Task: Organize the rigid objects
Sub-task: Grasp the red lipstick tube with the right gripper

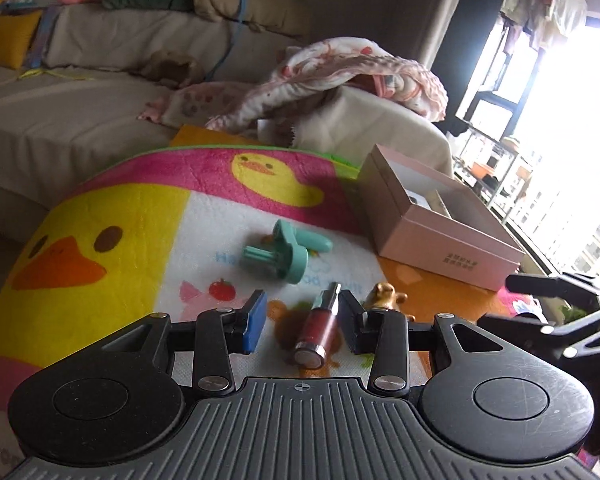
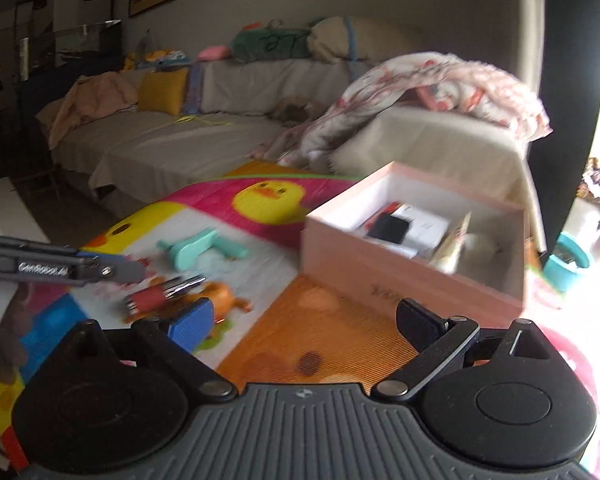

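A red lip-gloss tube with silver cap lies on the duck-print mat, between the open fingers of my left gripper, nearer the right pad; no pad grips it. A teal plastic tool lies further ahead. A small golden figurine sits right of the tube. An open pink box with items inside stands at the right. In the right wrist view my right gripper is wide open and empty over the orange part of the mat, near the box; the tube, tool and figurine lie to its left.
A beige sofa with cushions and a floral blanket lies behind the mat. A teal bucket stands on the floor at the right. The left gripper's arm reaches in from the left in the right wrist view. A bright window is at the right.
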`<state>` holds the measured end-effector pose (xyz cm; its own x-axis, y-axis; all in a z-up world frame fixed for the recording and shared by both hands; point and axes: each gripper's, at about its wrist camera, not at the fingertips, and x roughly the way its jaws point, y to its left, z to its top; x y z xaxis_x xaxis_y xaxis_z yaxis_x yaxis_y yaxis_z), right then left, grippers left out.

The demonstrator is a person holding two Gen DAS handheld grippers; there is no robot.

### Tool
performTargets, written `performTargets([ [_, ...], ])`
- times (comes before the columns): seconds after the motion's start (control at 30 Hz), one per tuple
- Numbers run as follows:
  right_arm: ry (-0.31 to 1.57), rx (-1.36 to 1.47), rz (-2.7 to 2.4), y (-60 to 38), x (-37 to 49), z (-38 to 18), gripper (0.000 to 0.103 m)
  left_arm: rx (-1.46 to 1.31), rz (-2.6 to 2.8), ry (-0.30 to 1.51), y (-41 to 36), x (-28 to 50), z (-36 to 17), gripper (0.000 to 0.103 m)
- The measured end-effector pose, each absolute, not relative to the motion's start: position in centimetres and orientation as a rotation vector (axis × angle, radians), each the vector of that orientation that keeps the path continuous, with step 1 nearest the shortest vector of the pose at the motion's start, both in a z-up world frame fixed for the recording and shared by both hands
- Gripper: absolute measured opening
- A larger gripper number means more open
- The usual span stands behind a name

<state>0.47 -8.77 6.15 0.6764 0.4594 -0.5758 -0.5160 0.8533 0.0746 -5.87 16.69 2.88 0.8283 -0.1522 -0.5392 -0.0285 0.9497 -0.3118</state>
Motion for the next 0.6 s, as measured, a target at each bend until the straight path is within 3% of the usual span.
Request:
performTargets([
  [0.33, 0.681, 0.001, 0.638, -1.7, 2.3, 4.5, 0.094, -0.323, 0.035, 0.551, 19.0, -5.3, 4.3, 0.043],
  [0.43, 0.594, -0.142, 0.693, 0.6, 0.6, 4.6, 0.087, -0.345, 0.071, 0.547, 20.2, -5.5, 4.3, 0.043],
  [0.6, 0.481, -0.361, 0.838, 3.5, -1.5, 4.2, 0.087, -0.358, 0.071, 0.546, 21.0, -6.0, 4.1, 0.043],
])
